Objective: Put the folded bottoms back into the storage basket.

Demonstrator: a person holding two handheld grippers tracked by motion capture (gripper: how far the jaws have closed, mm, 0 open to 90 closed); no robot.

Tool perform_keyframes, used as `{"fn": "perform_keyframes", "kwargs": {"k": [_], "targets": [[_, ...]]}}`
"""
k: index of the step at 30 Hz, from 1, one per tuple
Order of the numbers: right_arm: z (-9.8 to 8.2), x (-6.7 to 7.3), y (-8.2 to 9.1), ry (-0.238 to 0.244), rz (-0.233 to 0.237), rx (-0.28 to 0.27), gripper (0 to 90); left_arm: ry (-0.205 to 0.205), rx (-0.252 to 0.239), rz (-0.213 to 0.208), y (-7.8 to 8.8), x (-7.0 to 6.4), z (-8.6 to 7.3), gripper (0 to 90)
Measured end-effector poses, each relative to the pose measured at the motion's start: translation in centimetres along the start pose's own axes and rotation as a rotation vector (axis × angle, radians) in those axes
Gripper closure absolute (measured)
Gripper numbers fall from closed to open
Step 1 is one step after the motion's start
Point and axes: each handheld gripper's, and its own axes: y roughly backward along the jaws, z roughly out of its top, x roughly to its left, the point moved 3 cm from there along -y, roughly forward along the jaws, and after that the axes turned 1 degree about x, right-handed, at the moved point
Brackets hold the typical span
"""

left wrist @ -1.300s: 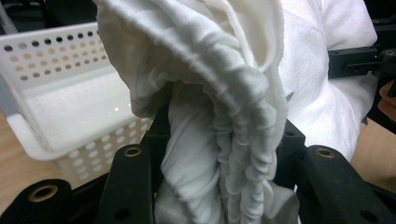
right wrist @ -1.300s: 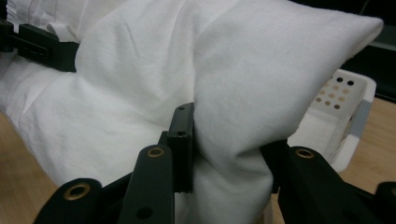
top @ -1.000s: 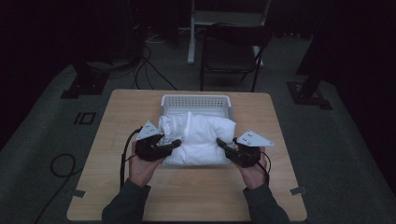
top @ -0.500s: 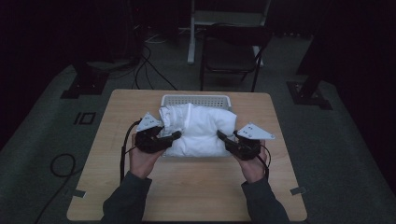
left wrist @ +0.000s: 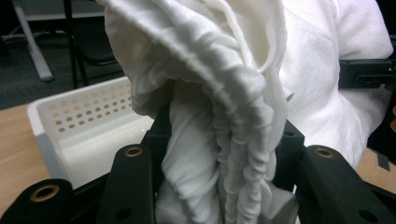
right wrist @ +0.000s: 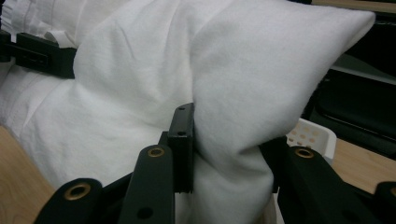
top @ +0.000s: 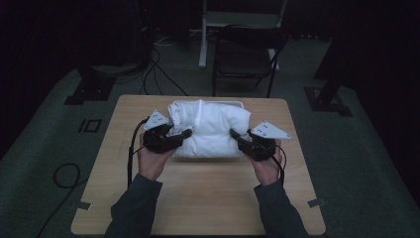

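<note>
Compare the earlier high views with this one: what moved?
Both grippers, left and right, carried the folded white cloth up and away from the person, over the white perforated basket. Both stayed clamped on the cloth; basket and table stayed put.

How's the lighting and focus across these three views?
High view: dim, the room is nearly black, and the white cloth stands out. Left gripper view: bright, cloth folds sharp, basket slightly soft. Right gripper view: evenly lit, background dark.

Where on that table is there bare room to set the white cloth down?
The wooden table is bare in front, between the sleeves, and in strips left and right of the tools. The back middle is crowded: the white basket sits there under the white cloth.
</note>
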Motion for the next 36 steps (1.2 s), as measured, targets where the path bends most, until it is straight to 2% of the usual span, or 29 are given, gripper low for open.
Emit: {"fn": "perform_keyframes", "kwargs": {"k": [25,36], "targets": [[2.0,-1.8,-2.8,-0.024,-0.028,0.007,67.4,0.030,-0.001,0.051,-2.0,2.0,1.8,55.1],[2.3,-2.5,-4.2,-0.032,-0.039,0.027,67.5,0.049,0.010,0.075,-3.2,3.1,2.2,55.3]]}}
